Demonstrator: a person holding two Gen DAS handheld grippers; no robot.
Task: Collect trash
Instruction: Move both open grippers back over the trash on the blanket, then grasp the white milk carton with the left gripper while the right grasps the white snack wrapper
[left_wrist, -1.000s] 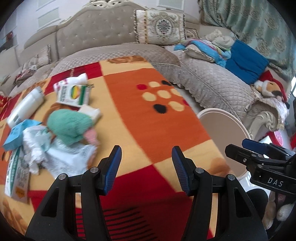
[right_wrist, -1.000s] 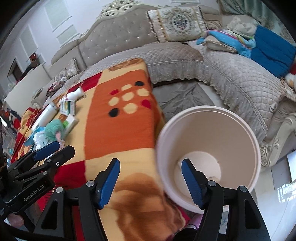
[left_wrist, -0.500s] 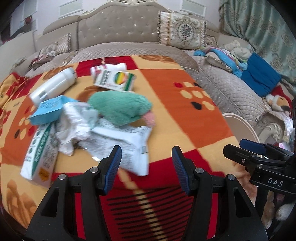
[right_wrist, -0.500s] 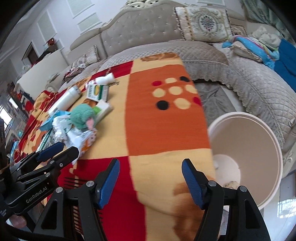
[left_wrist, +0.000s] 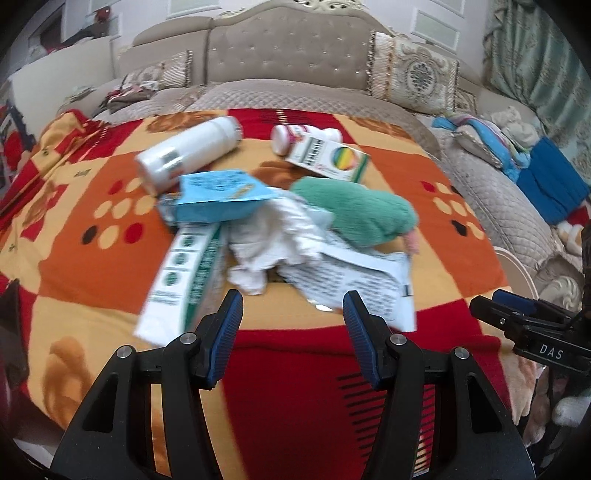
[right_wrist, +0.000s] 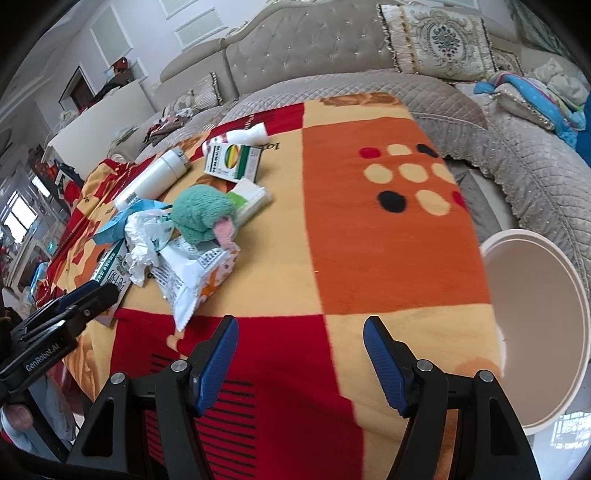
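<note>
Left hand-held gripper: jaws spread wide and empty, hovering low over the near edge of the trash pile.
Right hand-held gripper: also spread and holding nothing, over bare blanket between the pile and the bin.
Trash pile: heaped on the patterned blanket over the surface, left of centre; the bin stands off the right edge, well apart.
Crumpled white paper: nearest the left jaws; probably very light and soft, so it should crush and hold under a pinch on a raised fold.
Printed foil wrapper: thin and likely slippery; a grip across its curled near edge seems safest.
Green-and-white carton: flat, stiff card, partly under the paper; best taken by its long side edges.
Blue packet: light, lying on the carton.
White bottle: round and smooth on its side, liable to roll; grip across the body.
Green knitted item: soft, possibly not trash.
Risk: a pinch may lift several loose pieces together.
</note>
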